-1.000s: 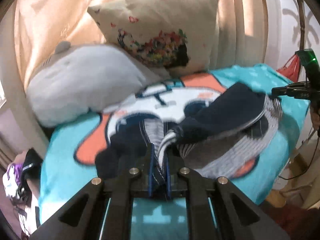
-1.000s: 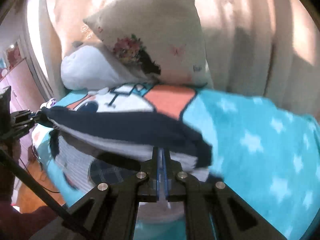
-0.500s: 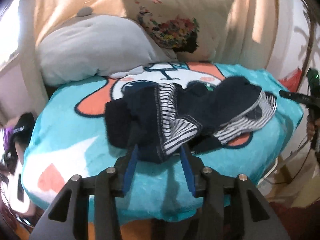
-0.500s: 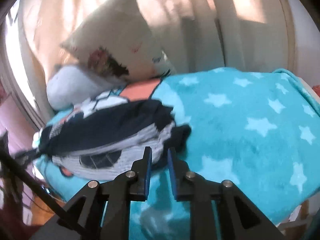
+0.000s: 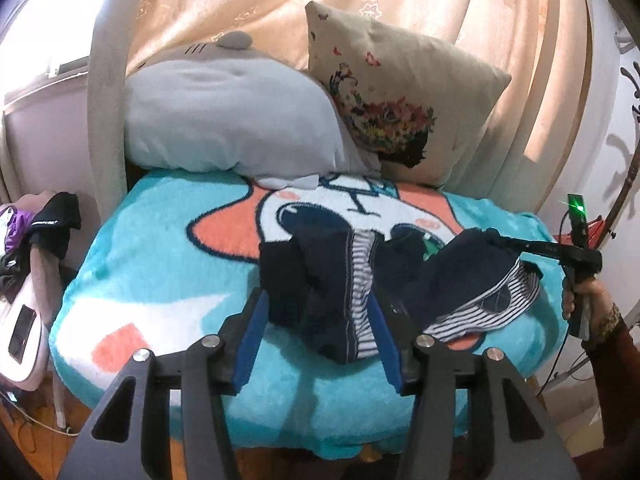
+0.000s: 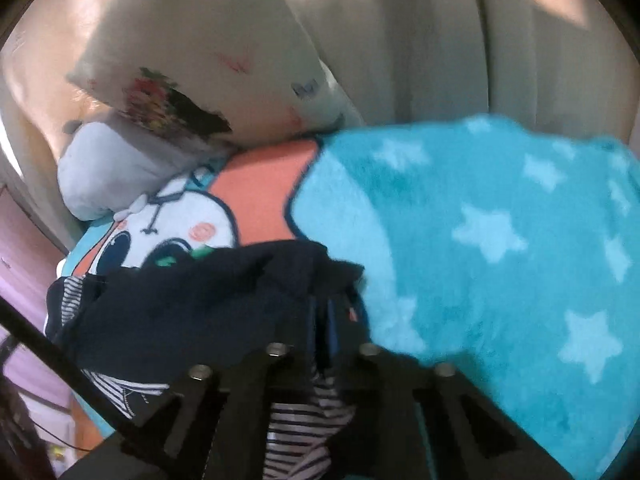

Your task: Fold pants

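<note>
Peach curtains (image 5: pixel 460 12) hang behind our bed, where a turquoise fleece blanket with a cartoon print (image 5: pixel 160 264) carries the crumpled navy pants with striped lining (image 5: pixel 332 280). Our left gripper (image 5: pixel 318 344) stands wide apart, its blue-padded fingers (image 5: pixel 250 330) straddling the near end of the pants without pinching them. Only the left view shows our right gripper (image 5: pixel 508 245) from outside, reaching the far end. The right view shows its fingers (image 6: pixel 320 316) narrowed on navy fabric, striped lining spilling below. A grey plush pillow (image 5: pixel 224 120) and a cream floral cushion (image 5: pixel 396 96) lean beyond.
</note>
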{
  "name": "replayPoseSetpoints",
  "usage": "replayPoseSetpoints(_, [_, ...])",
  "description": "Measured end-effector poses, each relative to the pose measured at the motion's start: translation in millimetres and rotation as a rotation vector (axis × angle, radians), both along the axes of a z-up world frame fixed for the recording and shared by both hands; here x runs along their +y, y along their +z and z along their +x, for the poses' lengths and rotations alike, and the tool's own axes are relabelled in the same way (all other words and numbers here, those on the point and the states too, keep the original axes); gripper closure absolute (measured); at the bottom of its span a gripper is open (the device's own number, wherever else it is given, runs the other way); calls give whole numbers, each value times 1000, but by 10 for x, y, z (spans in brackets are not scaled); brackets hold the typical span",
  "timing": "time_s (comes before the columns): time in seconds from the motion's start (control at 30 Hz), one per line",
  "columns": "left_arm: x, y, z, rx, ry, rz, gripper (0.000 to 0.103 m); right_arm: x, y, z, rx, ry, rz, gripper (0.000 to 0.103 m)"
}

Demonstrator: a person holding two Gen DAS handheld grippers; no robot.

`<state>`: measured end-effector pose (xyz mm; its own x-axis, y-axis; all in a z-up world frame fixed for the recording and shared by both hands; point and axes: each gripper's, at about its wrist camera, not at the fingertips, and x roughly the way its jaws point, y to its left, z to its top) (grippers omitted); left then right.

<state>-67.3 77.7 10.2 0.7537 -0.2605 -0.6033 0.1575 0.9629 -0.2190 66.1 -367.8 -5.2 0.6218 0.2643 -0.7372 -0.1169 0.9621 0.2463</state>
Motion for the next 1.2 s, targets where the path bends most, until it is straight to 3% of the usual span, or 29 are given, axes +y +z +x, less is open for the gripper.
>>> replayPoseSetpoints(0.13, [-68, 17, 106, -4, -26, -15, 52, 59, 287, -251, -85, 4, -12, 98])
replayPoseSetpoints(0.27, [-139, -22, 175, 14, -48, -42, 52, -64, 393, -504, -96, -45, 14, 98])
replayPoseSetpoints(0.43, [-167, -111, 234, 42, -56, -30, 52, -380, 219, -749, -34, -140, 49, 98])
replayPoseSetpoints(0.57, [-166, -133, 250, 57, -39, -28, 52, -559, -10, -813, 17, -216, 20, 96])
replayPoseSetpoints(0.6, [-172, -128, 242, 56, -35, -26, 52, -615, -10, -841, 1, -231, 55, 93])
replayPoseSetpoints(0.63, [-176, -124, 233, 54, -34, -25, 52, -668, 8, -866, -17, -236, 109, 75])
replayPoseSetpoints(0.67, [-179, -123, 231, 54, -34, -23, 51, -707, 36, -888, -41, -240, 155, 48])
replayPoseSetpoints(0.73, [-154, -130, 246, 55, -42, -26, 49, -714, 104, -898, -90, -233, 212, 29])
replayPoseSetpoints(0.87, [-183, -133, 230, 61, -49, -30, 49, -607, 47, -709, -65, -175, 298, 29])
replayPoseSetpoints(1.0, [-238, -115, 177, 62, -45, -19, 49, -503, -205, -506, 10, -154, 350, 30])
replayPoseSetpoints(1.03, [-248, -110, 171, 64, -40, -16, 49, -478, -248, -485, 12, -147, 374, 34])
replayPoseSetpoints(1.07, [-253, -107, 171, 66, -35, -14, 49, -442, -270, -466, 12, -129, 399, 54])
replayPoseSetpoints(1.13, [-248, -102, 184, 71, -16, -13, 49, -372, -331, -416, 40, -86, 460, 79])
replayPoseSetpoints(1.2, [-234, -98, 203, 77, 11, -13, 49, -313, -322, -414, 30, -76, 452, 82])
